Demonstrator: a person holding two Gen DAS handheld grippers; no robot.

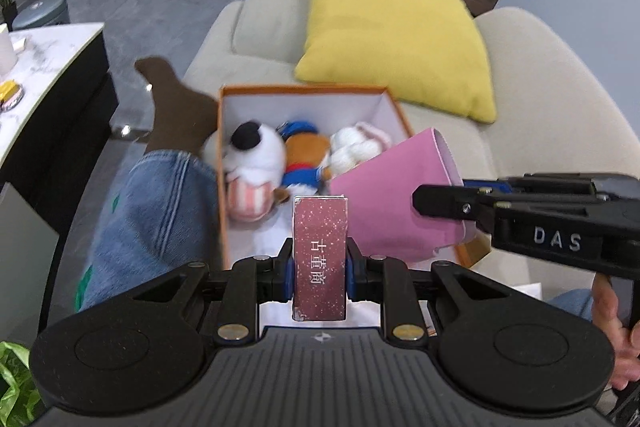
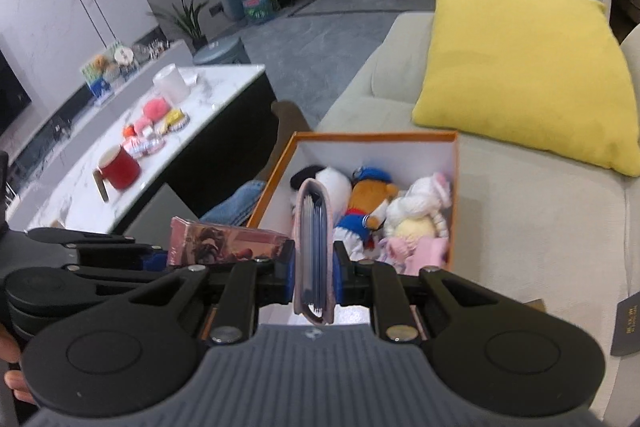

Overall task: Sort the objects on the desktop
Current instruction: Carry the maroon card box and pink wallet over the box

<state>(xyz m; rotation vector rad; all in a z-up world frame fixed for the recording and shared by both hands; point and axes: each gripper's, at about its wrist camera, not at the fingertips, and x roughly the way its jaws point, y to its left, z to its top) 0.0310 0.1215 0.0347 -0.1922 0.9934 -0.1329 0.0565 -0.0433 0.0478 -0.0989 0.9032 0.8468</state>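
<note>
**Sort abt halfway: two items in transit over box, more waiting on table**

Progress
- Orange box (image 1: 308, 91) sitting on sofa seat, already holding three plush toys: panda-like one (image 1: 256, 151), brown one in blue outfit (image 2: 370, 203), white/pink one (image 2: 424, 203). A pink item also lying near the box's front corner, type unclear
- Left gripper (image 1: 320, 269) fingers clamping a dark-red card pack (image 1: 320, 259), standing upright betw the blue pads, hovering at near edge of box
- Right gripper (image 2: 316, 277) fingers pinching a pink wallet-type card holder (image 2: 314, 247) edge-on, also over box's near side
- Judging both loads are abt to be dropped in; neither released yet
- Left to do, by the look of it: white marble table (image 2: 224, 95) still carrying red mug (image 2: 118, 167), pink/yellow small bits, white roll. Which of these belong in the box, can't tell

Surface & room
- Beige sofa (image 2: 520, 227), soft and uneven, so box may be tipping slightly under load
- Yellow cushion (image 1: 392, 31) resting behind box
- Person's jeans leg & brown sock stretching along box's left side
- Grey tile floor, water jug, plants, dining chairs beyond
</note>
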